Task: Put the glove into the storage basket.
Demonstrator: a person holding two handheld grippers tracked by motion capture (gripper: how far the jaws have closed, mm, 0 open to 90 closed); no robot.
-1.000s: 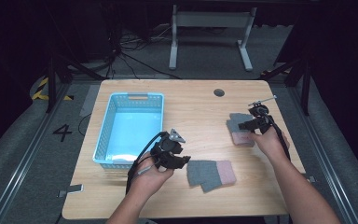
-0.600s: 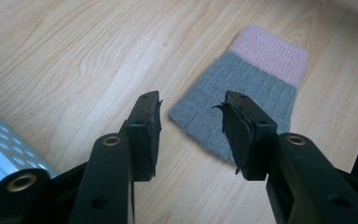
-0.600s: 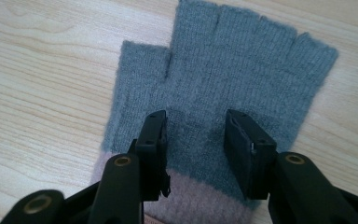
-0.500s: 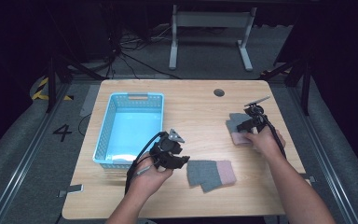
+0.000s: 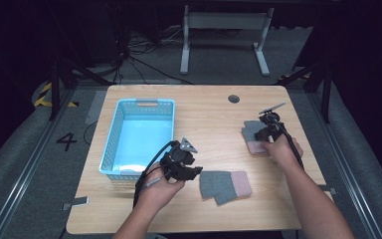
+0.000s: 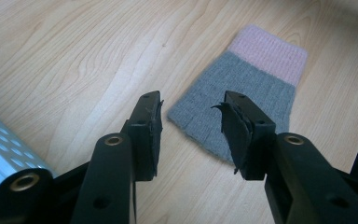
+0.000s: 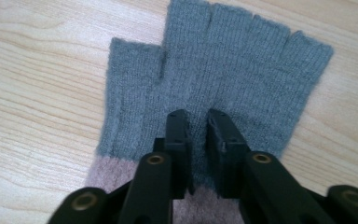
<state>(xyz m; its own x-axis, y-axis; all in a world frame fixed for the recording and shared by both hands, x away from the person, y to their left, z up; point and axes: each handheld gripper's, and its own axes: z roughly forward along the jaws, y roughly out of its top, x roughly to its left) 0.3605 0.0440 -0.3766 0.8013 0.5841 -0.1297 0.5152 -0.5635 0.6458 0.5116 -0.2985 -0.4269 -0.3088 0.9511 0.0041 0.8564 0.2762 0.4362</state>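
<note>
My right gripper has just been closing, jaws pinching the grey glove near its cuff, fingers pointing away from me

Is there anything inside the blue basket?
No, the high view shows the basket with a bare floor, and both gloves lie on the table.

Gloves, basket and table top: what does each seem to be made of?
Both gloves: knitted yarn, probably wool or acrylic, with ribbed stitches, fuzzy surface and pink cuffs. Basket: light blue moulded plastic, likely, with perforated walls. Table top: pale wood or wood-look laminate, with visible grain and matte sheen.
</note>
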